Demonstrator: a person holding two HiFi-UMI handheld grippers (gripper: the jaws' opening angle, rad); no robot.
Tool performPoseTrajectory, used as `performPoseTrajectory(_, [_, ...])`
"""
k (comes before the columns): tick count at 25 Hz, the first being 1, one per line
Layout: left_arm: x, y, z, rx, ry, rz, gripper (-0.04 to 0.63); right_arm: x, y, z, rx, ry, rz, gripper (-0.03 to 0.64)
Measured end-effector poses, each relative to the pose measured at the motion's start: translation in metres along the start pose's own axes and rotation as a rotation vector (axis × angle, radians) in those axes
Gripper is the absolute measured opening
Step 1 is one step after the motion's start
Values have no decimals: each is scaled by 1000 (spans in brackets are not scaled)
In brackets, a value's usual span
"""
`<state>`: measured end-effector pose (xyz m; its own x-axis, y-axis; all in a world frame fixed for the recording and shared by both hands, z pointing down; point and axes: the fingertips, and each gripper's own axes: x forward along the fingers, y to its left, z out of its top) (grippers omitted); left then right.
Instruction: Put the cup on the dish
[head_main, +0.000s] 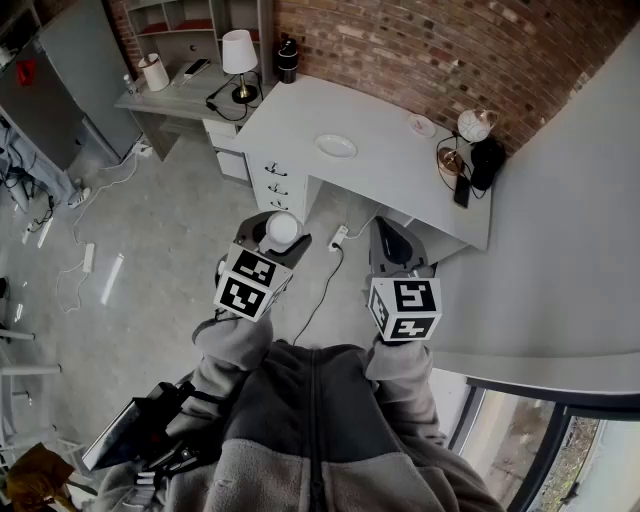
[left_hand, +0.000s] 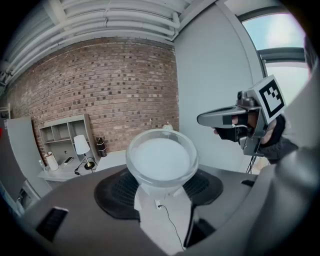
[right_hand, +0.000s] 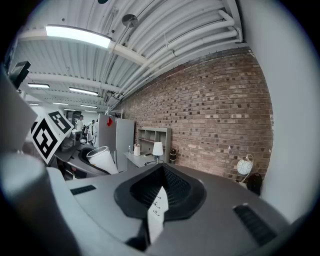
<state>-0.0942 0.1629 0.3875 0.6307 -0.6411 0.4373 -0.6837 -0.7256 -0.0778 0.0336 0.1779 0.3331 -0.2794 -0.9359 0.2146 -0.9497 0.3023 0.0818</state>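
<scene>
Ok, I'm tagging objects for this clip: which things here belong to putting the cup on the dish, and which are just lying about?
For the job: cup, gripped in the left hand-held gripper; white dish on the desk.

Just lying about: table lamp, black canister, globe lamp, small plate, white roll.

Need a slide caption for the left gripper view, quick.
Left gripper holds a white cup between its jaws, facing the brick wall, with the right gripper alongside.

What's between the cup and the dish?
In the head view, only the drawers and a bare bit of desk lie between the cup and the dish.
</scene>
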Motion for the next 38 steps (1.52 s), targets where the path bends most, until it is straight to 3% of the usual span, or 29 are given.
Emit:
performPoseTrajectory(8, [-2, 2, -12, 11, 17, 0, 259, 3, 9, -7, -9, 2, 0, 0])
performPoseTrajectory(12, [-2, 3, -23, 8, 34, 1, 259, 5, 12, -13, -67, 3, -12, 0])
performPoseTrajectory(19, [-4, 6, -38, 3, 15, -3, 259, 8, 22, -29, -69, 10, -18, 0])
performPoseTrajectory(30, [-7, 42, -37, 1, 28, -51, 259, 39, 43, -16, -72, 34, -46, 0])
performPoseTrajectory(38, [-12, 33, -46, -2, 39, -62, 259, 32, 47, -25, -78, 48, -58, 0])
